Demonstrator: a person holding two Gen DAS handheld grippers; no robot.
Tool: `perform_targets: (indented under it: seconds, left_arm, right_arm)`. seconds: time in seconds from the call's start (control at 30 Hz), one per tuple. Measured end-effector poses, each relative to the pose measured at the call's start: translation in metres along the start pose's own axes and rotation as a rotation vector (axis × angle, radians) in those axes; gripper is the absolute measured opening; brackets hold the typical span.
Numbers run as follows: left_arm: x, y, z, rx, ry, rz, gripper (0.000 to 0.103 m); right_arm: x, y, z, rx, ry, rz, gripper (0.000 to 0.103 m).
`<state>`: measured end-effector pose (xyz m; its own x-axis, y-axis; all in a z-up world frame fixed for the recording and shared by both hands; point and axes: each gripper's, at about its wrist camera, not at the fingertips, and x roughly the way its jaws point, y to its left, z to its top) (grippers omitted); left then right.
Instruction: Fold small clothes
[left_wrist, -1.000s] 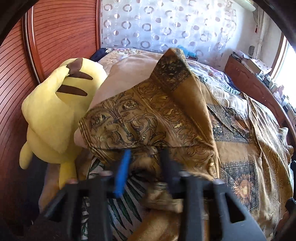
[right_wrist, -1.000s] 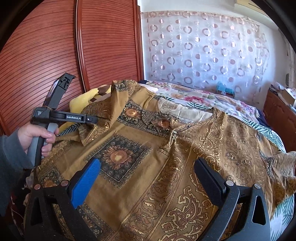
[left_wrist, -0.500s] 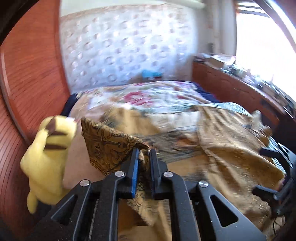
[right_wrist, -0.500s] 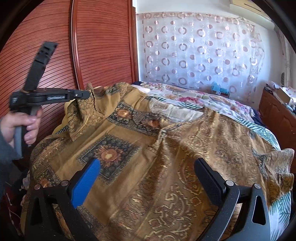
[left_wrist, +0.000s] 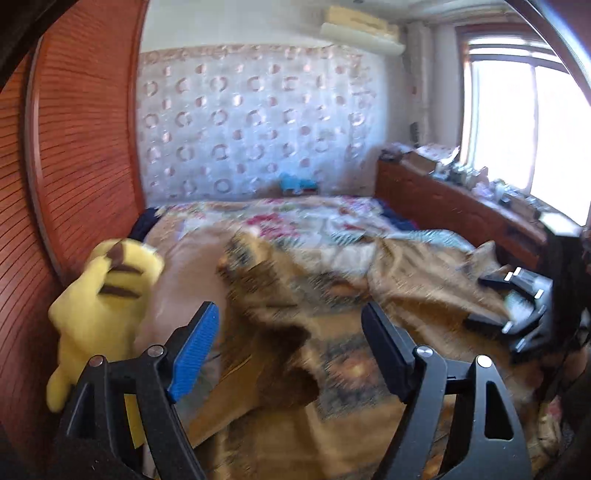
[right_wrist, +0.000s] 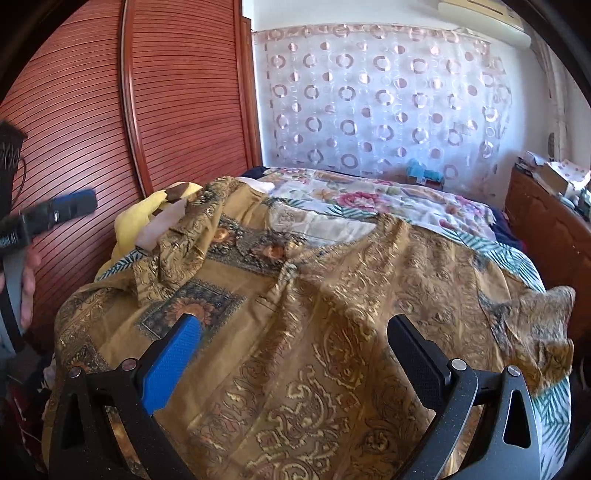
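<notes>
Golden-brown patterned cloth, a tunic-like garment (right_wrist: 303, 314), lies spread front-up across the bed (right_wrist: 388, 199), reaching to the bed's right edge, where its right sleeve (right_wrist: 535, 325) droops over the side. Its left sleeve (right_wrist: 177, 243) lies folded in over the chest, just beside the yellow plush toy (left_wrist: 99, 306), so by my reckoning one fold is made; the right sleeve, and the doubling of the body, look to be not yet done. The left gripper (left_wrist: 291, 350) hangs above the garment near the plush toy with its jaws wide apart and nothing between them. The right gripper (right_wrist: 291, 354) hovers over the lower front of the garment, likewise spread wide and holding nothing. The left wrist view is badly blurred, so the cloth's lie near the plush toy is hard to read there; the hem nearest the cameras is hidden behind both grippers, and whether the folded sleeve lies flat cannot be told.
</notes>
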<state>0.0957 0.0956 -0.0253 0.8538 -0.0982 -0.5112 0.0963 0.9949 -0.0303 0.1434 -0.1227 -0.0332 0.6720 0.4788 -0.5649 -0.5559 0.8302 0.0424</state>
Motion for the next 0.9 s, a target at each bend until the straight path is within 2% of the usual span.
perform_targets:
  seconds: [0.1,0.2,0.37,0.5,0.57,0.63,0.67,0.7,0.73,0.77,0.83,0.9]
  left_arm:
    - [0.012,0.017,-0.021,-0.020,0.068,0.036,0.080]
    - [0.018,0.034,-0.037,-0.062,0.106,0.053,0.080]
    - [0.022,0.044,-0.053,-0.090,0.125,0.060,0.080]
    - [0.030,0.050,-0.062,-0.097,0.152,0.077,0.080]
    - [0.035,0.051,-0.065,-0.092,0.165,0.084,0.080]
    - [0.039,0.052,-0.067,-0.086,0.173,0.087,0.080]
    - [0.043,0.053,-0.067,-0.084,0.181,0.092,0.080]
    - [0.045,0.053,-0.068,-0.083,0.188,0.097,0.080]
    - [0.047,0.054,-0.069,-0.082,0.196,0.103,0.080]
    - [0.051,0.054,-0.069,-0.083,0.207,0.107,0.080]
    - [0.055,0.053,-0.070,-0.078,0.221,0.110,0.080]
    - [0.059,0.051,-0.070,-0.067,0.230,0.109,0.080]
  right_arm:
    - [0.011,0.007,0.012,-0.029,0.004,0.040,0.096]
    - [0.032,0.015,0.029,-0.053,0.012,0.086,0.081]
    - [0.084,0.035,0.064,-0.055,0.051,0.193,0.079]
    - [0.133,0.062,0.084,-0.088,0.116,0.215,0.079]
    - [0.157,0.072,0.088,-0.101,0.160,0.212,0.075]
    - [0.177,0.078,0.090,-0.111,0.201,0.205,0.059]
    - [0.187,0.079,0.092,-0.112,0.223,0.206,0.055]
    - [0.192,0.078,0.091,-0.111,0.240,0.206,0.041]
    - [0.194,0.076,0.090,-0.115,0.243,0.211,0.018]
    - [0.193,0.074,0.091,-0.124,0.235,0.209,0.012]
    - [0.181,0.064,0.092,-0.111,0.180,0.190,0.010]
    - [0.164,0.048,0.092,-0.046,0.146,0.170,0.010]
